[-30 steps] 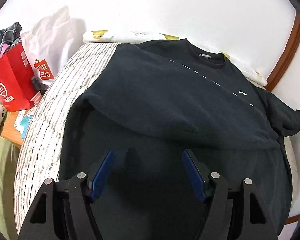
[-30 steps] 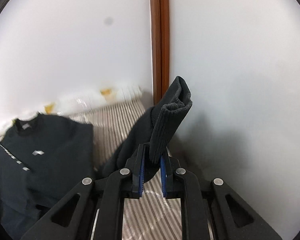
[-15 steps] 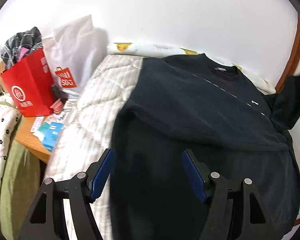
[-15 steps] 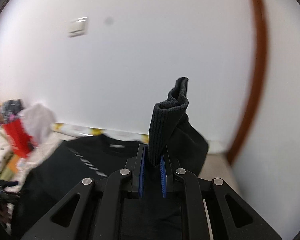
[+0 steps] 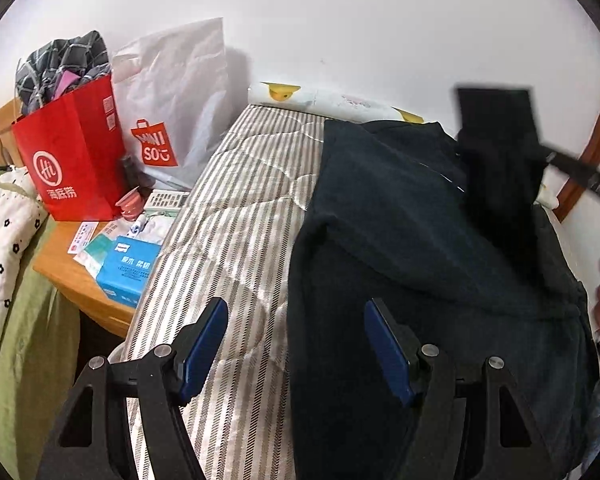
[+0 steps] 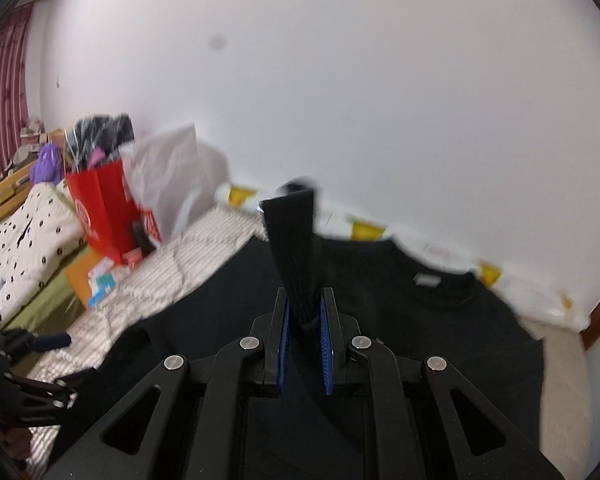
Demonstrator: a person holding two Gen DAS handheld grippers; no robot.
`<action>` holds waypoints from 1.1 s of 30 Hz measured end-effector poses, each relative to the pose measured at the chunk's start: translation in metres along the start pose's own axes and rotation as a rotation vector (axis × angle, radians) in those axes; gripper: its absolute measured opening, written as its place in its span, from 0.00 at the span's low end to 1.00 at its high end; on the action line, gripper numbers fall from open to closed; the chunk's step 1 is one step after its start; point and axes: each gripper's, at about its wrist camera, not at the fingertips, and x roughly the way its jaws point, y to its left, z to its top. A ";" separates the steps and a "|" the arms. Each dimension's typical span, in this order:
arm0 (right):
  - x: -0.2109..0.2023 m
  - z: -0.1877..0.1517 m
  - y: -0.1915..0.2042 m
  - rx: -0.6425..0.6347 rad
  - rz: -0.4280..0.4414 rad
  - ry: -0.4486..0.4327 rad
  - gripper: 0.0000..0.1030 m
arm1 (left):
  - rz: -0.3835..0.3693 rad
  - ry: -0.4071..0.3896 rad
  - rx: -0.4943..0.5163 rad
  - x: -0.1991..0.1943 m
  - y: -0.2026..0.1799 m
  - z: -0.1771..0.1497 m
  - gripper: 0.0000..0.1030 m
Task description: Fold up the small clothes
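The black sweatshirt [image 5: 400, 240] lies flat on the striped mattress [image 5: 236, 216], its far sleeve already folded in. The right gripper [image 6: 304, 320] is clamped on the ribbed cuff [image 6: 294, 240] of the other sleeve, holding it up above the body. The bite looks shallow, though blur makes that uncertain, so the cuff could slip free or drag the shoulder askew. The left gripper [image 5: 296, 344] hovers spread wide and empty over the hem, pinning nothing, so the body may shift.
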 end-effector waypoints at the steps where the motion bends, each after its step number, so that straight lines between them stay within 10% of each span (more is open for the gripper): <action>1: 0.009 -0.005 -0.001 0.011 0.015 0.022 0.15 | -0.007 0.003 0.004 0.001 -0.002 0.001 0.67; 6: 0.025 -0.043 -0.011 0.020 0.089 0.090 0.65 | -0.052 0.001 0.041 0.007 -0.020 0.011 0.67; 20: -0.042 -0.180 -0.207 0.231 -0.402 0.265 0.66 | -0.158 0.040 0.089 0.053 -0.065 0.045 0.65; 29: -0.033 -0.223 -0.238 0.223 -0.429 0.341 0.66 | -0.128 0.116 0.086 0.090 -0.072 0.051 0.55; 33: -0.020 -0.216 -0.241 0.193 -0.464 0.301 0.61 | -0.169 0.126 0.022 0.096 -0.069 0.053 0.32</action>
